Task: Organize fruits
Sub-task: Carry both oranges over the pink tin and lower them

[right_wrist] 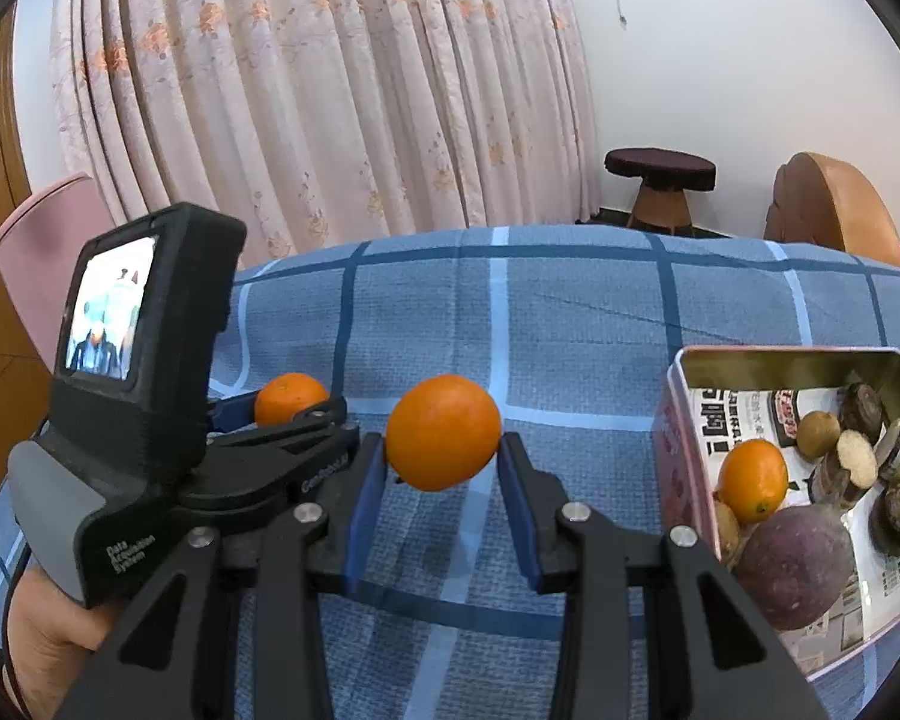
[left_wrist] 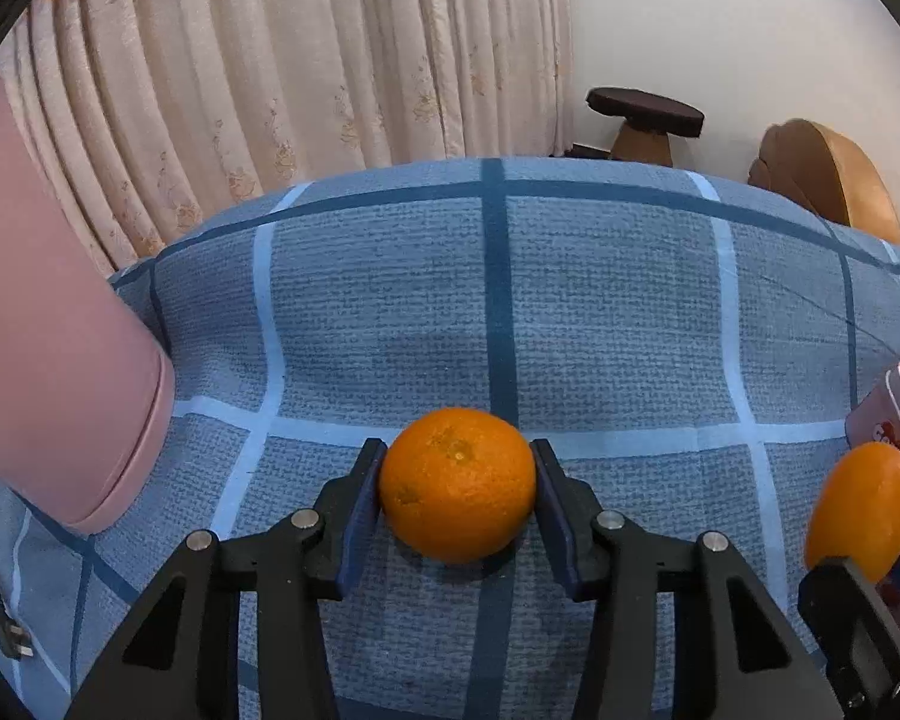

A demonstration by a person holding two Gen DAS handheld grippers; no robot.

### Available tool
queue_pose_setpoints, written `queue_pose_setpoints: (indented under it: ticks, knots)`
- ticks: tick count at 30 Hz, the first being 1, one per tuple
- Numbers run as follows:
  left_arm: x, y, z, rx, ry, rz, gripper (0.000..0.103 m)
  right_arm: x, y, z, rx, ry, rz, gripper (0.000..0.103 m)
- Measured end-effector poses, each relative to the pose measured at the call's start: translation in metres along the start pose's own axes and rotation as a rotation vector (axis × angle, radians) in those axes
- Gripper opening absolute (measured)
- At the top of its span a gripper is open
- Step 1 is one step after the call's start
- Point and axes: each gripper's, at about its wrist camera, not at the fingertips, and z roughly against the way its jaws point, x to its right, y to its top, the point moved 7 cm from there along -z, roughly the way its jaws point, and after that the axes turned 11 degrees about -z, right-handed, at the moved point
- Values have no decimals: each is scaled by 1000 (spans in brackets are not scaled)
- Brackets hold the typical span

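Observation:
My left gripper (left_wrist: 457, 480) is shut on an orange (left_wrist: 457, 483) that rests on the blue checked cloth (left_wrist: 630, 312). The same gripper and orange (right_wrist: 289, 399) show at the left of the right wrist view. My right gripper (right_wrist: 443, 468) is shut on a second orange (right_wrist: 443, 432) and holds it above the cloth (right_wrist: 570, 324); this orange also shows at the right edge of the left wrist view (left_wrist: 861, 510). An open tin box (right_wrist: 684, 372) at the right holds a small orange (right_wrist: 753, 480), a purple round fruit (right_wrist: 795, 567) and several small brown fruits.
A pink cylinder (left_wrist: 48, 360) lies at the left on the cloth. A power plug (left_wrist: 9, 636) lies at the lower left. Behind the table are a curtain (right_wrist: 330, 90), a dark stool (right_wrist: 660, 180) and a brown chair (right_wrist: 834, 210).

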Motion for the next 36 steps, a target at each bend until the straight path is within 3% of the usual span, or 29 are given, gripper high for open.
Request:
queue_pose_setpoints:
  ticks: [7,17,36]
  knots:
    - [-9,-3,29,113,75,69,49,-4,-3,5,37,-10,21,41]
    - [-22,-20,62,184,157,124,49,-10,-6,27,128,-23,71,41]
    - [13,-43,97,238,132,125,49,19,-16,65,151,-50,74,41]
